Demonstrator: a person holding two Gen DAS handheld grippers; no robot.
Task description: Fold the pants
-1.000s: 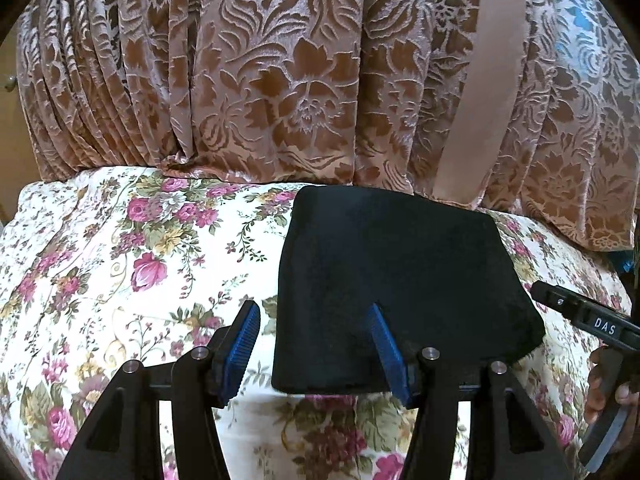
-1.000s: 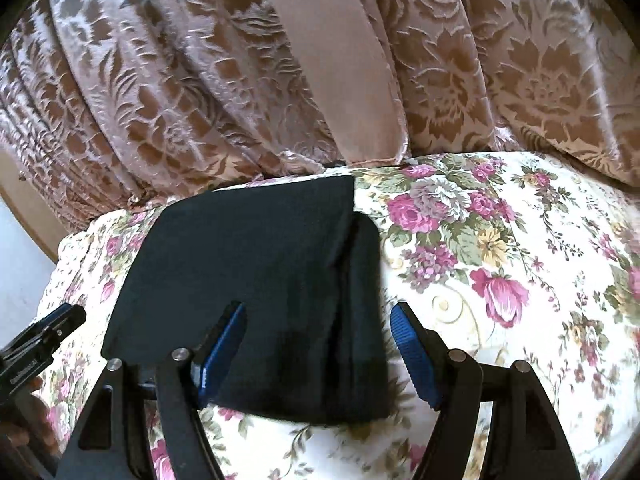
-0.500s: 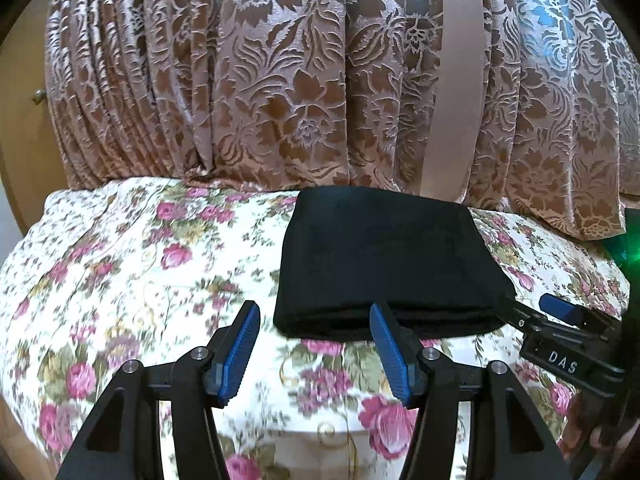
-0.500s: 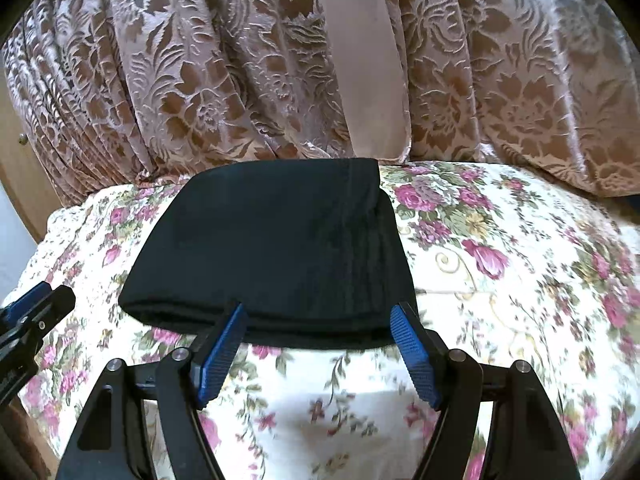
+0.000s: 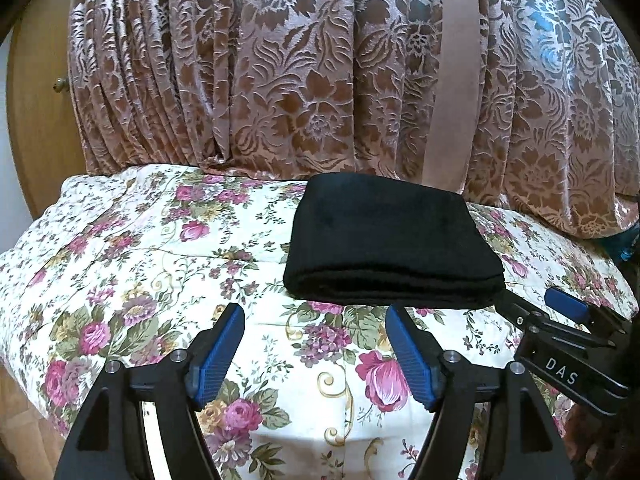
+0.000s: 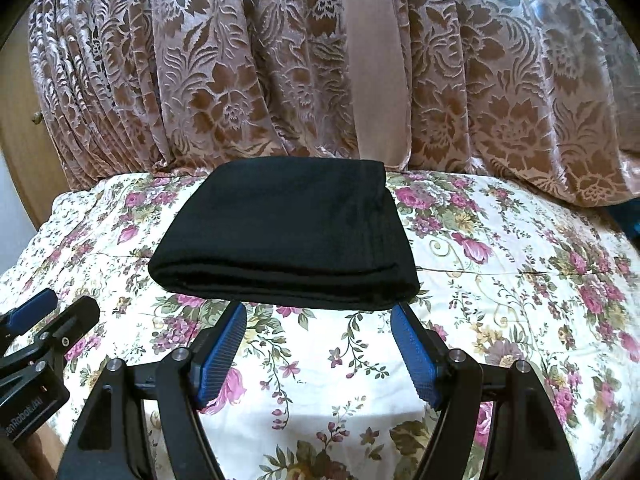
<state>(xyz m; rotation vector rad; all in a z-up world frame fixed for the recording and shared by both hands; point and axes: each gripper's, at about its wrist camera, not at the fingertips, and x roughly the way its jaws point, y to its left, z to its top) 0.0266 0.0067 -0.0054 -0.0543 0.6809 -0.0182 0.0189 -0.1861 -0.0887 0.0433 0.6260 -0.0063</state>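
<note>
Pants (image 5: 392, 240) folded into black rectangle, lying on bed (image 5: 160, 264) at 12 o'clock from both grippers. Left gripper (image 5: 316, 348) now drawn back, fingers opening, nothing between. Right gripper (image 6: 320, 348) also withdrawn, released, empty. Folding probably finished.

Pants (image 5: 392, 240) folded up: inner layers, waistband and legs all hidden, can't tell which end is which. Their far edge hides the bedspread (image 5: 160, 264) behind them. Right gripper (image 5: 568, 332) cut off by the frame edge in the left view, hand behind it dark and unreadable. Left gripper (image 6: 44, 320) clipped at the right view's edge, label only partly legible. Curtain (image 6: 240, 80) top out of frame.
</note>
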